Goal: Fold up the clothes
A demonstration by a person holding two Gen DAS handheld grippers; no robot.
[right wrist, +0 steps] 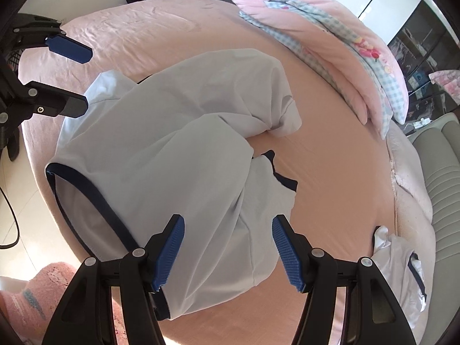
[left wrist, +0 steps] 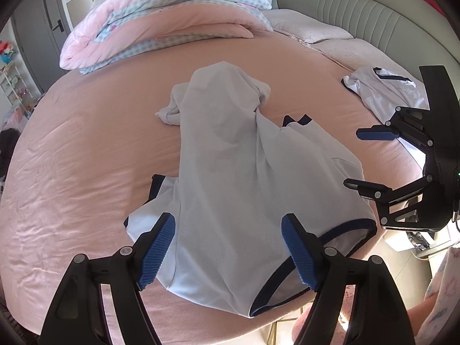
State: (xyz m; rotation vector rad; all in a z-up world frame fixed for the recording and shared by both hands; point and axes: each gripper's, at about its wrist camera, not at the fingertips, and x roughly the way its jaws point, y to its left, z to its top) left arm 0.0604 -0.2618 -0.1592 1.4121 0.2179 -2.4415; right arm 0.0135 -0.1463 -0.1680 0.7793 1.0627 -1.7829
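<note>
Both of your grippers hover over a pale blue shirt [left wrist: 230,166] that lies rumpled on the pink bed sheet [left wrist: 72,172], close to the near edge of the bed. Your left gripper [left wrist: 228,254] has its jaws spread apart, blue ribbed pads [left wrist: 158,253] facing one another with the shirt's fabric seen between and below them; the pads do not press on it. Your right gripper [right wrist: 227,254] likewise stands with jaws apart above the shirt, clasping nothing. In the left wrist view, the right gripper [left wrist: 365,159] appears at the right edge, beside the shirt; in the right wrist view, the left gripper [right wrist: 77,77] appears at the upper left. The shirt is bunched lengthwise into folds, its dark navy trimmed opening [left wrist: 316,253] turned toward you at the bed's edge, one short sleeve [right wrist: 283,115] lying at the far end. A second white garment with navy trim [left wrist: 382,92] lies well apart, near the grey padded headboard [left wrist: 359,11]. A folded pink quilt with blue check [left wrist: 161,26] rests at the far side of the bed
</note>
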